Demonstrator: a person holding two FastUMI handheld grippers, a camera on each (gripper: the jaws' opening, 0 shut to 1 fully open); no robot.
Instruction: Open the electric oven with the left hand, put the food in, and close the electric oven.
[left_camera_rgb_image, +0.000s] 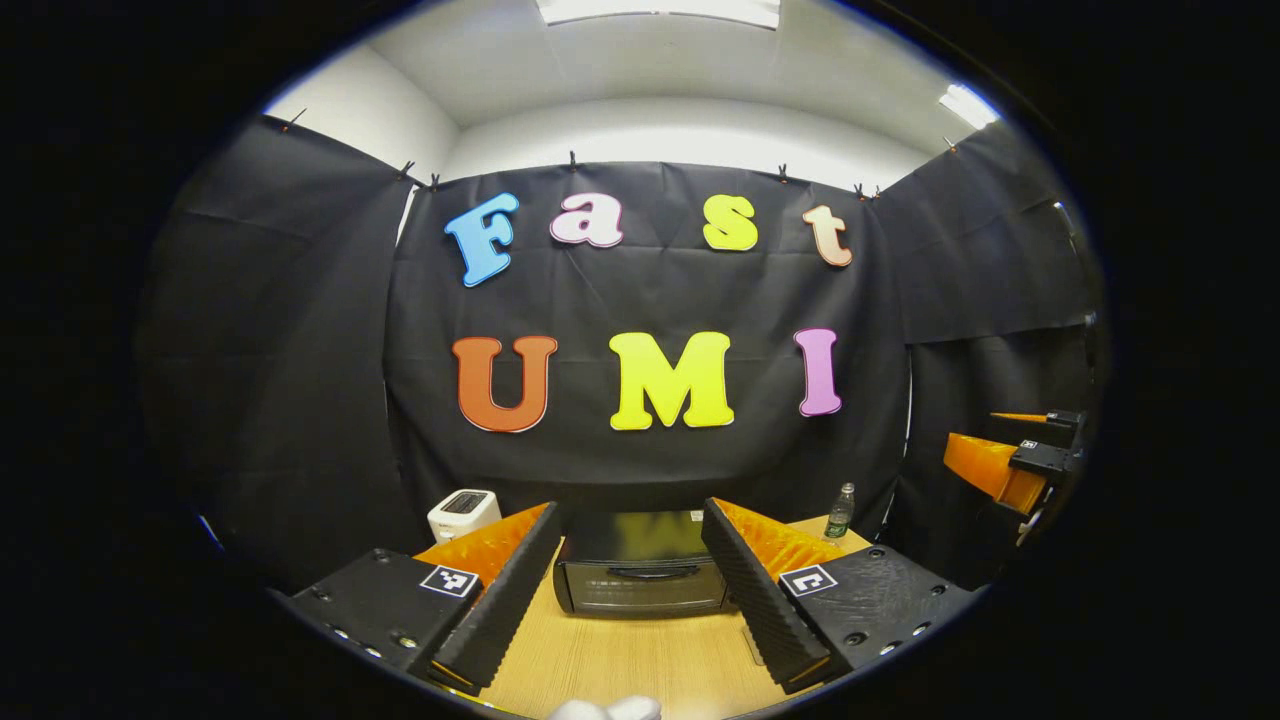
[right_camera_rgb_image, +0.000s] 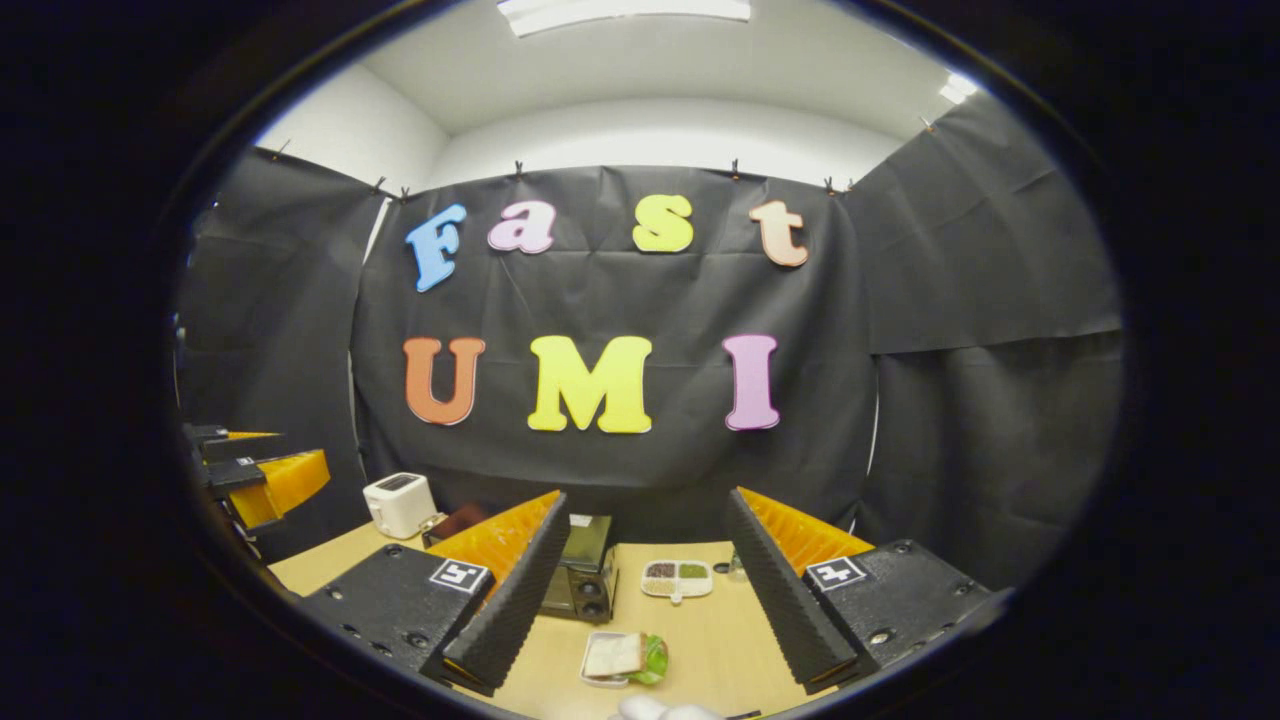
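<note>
On wooden table (left_camera_rgb_image: 640, 660), electric oven (left_camera_rgb_image: 640, 575) sitting at far middle, door shut, framed between left gripper (left_camera_rgb_image: 628, 590) fingers, which are standing wide apart, gripping nothing. Right gripper (right_camera_rgb_image: 645, 600) hovering over table too, fingers spread apart, holding nothing. White toaster (right_camera_rgb_image: 398, 503) standing far left of oven. Food tray (right_camera_rgb_image: 622, 658), sandwich with greens, lying near, right of oven. Divided dish (right_camera_rgb_image: 677, 578) resting farther back. Small bottle (left_camera_rgb_image: 840, 510) standing far right.
</note>
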